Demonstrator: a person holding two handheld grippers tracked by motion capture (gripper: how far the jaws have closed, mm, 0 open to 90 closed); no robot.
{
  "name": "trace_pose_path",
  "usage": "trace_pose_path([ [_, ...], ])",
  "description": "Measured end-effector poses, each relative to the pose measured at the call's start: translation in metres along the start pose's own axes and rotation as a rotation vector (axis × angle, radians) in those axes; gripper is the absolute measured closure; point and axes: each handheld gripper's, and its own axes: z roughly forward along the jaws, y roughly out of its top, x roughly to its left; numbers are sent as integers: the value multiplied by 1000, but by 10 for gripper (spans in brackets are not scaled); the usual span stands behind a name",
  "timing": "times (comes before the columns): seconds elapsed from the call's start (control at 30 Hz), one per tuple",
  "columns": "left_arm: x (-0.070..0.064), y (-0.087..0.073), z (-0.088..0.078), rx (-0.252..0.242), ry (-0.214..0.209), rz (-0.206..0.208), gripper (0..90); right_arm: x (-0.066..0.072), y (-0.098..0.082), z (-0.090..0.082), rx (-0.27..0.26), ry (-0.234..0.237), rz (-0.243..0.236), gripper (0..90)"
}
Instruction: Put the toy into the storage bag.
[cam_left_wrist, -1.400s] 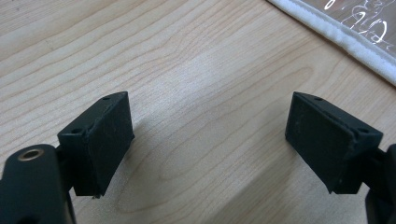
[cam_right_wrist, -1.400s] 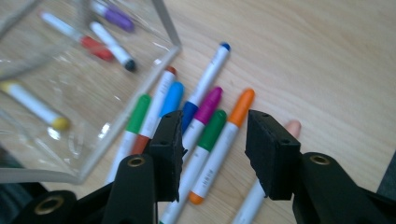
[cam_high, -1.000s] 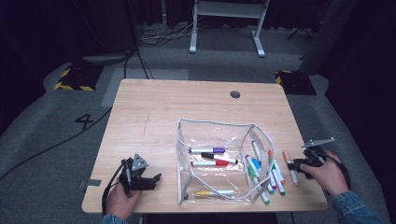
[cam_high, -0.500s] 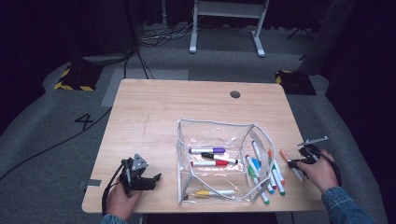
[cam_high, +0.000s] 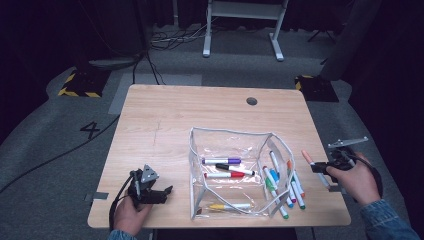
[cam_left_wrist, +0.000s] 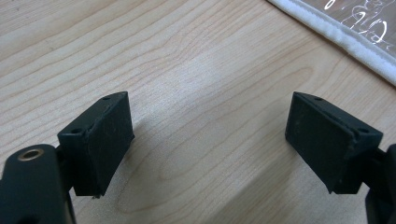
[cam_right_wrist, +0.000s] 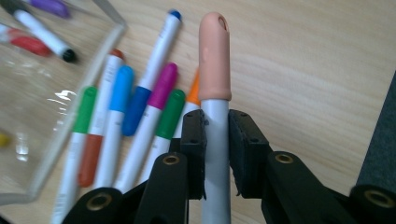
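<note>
Clamped between the jaws of the right gripper (cam_right_wrist: 215, 154): a marker (cam_right_wrist: 215, 93) with a grey-white barrel and a peach cap, lifted off the bench (cam_high: 165, 125) just to the right of the clear pouch (cam_high: 235, 175). Jaws just closed onto it. Loose markers (cam_high: 285, 185) lying against the pouch's right side, a few more inside. Left gripper (cam_left_wrist: 210, 140) to the pouch's left, jaws wide apart over bare wood. Pale wood-grain bench; beyond the pouch, grey floor, cables, dark room.

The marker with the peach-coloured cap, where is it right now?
The peach-capped marker is clamped in the right gripper, at the table's right edge in the high view, just right of the loose markers beside the clear pouch.
</note>
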Motion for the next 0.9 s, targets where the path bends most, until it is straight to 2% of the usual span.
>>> trace_pose_path([
  [0.2,0,0,0,0,0,0,152,25,19,-39,-58,54,-62,769],
  [0.3,0,0,0,1,-1,-1,152,41,30,-60,-92,75,-119,769],
  [0.5,0,0,0,0,1,2,152,74,44,-87,-135,114,-230,769],
  [0.7,0,0,0,0,1,1,152,112,60,-99,-142,172,-354,769],
  [0.9,0,0,0,0,1,2,152,146,76,-93,-127,235,-460,769],
])
